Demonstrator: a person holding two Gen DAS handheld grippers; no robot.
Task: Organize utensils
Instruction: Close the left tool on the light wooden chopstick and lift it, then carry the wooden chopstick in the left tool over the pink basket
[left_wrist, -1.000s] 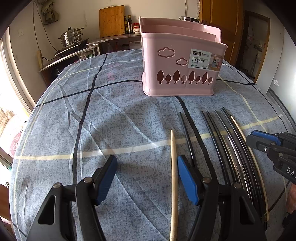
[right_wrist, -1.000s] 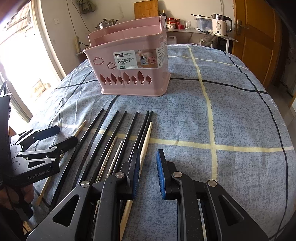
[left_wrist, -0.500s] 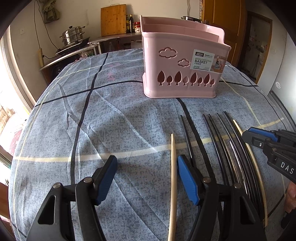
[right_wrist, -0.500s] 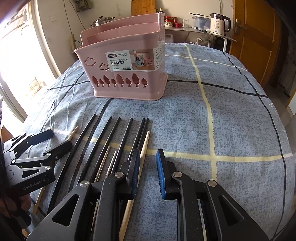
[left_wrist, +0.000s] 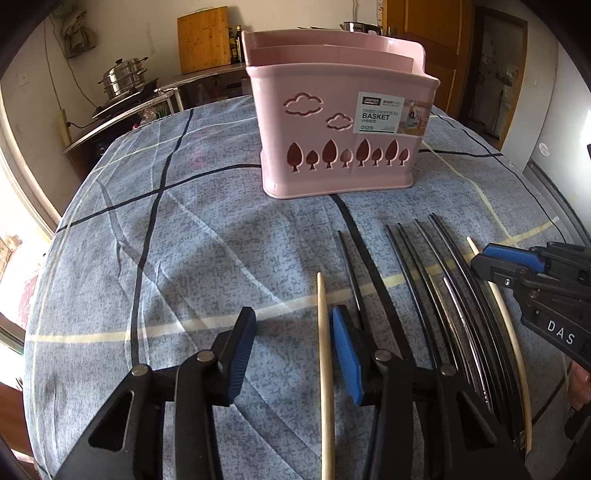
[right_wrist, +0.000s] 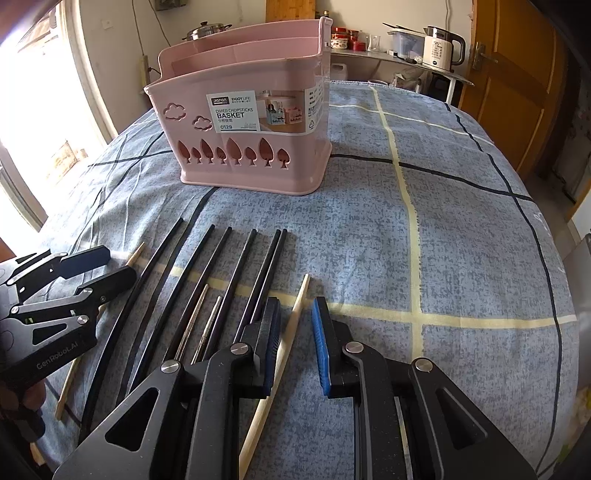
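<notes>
The left tongs are spread wide and hold nothing. A light wooden chopstick lies flat on the table between the blue pads, close to the right pad. The right tongs are also spread apart and empty. Another light wooden chopstick lies between their pads, near the left one. A row of black chopsticks lies side by side on the blue checked cloth, between the two wooden ones. Two thin silver chopsticks lie among them. The pink basket stands upright farther back on the table, well apart from all the chopsticks.
</notes>
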